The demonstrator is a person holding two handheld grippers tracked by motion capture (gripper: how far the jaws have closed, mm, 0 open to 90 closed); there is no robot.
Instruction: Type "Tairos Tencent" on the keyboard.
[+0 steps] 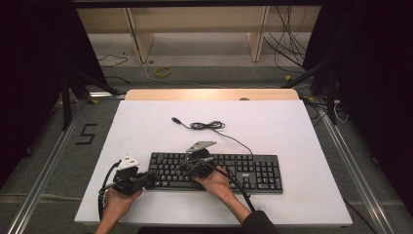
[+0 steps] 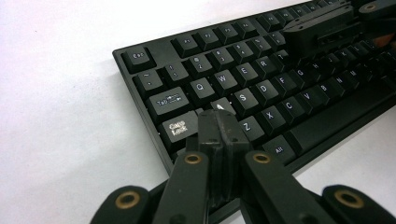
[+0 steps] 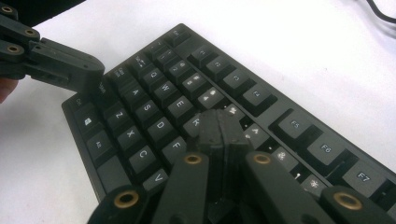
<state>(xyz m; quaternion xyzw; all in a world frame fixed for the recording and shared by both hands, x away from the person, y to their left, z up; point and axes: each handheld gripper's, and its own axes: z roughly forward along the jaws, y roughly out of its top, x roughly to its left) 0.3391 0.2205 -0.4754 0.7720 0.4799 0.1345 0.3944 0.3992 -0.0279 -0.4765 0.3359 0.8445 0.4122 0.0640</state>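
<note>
Left gripper (image 1: 146, 179) at the near-left corner of the black keyboard (image 1: 253, 173), jaws pressed together with nothing between them, tips over the A key beside Caps Lock. Right gripper (image 1: 197, 163) above the keyboard's left-centre keys, jaws likewise together and empty, tips near the R key. In the left gripper view the right gripper (image 2: 322, 28) crosses the upper rows. Keyboard lies flat on the near half of the white table (image 1: 146, 126), parallel to its front edge. Beyond it, the keyboard's cable (image 1: 207, 126) lies coiled, plug end loose on the table.
</note>
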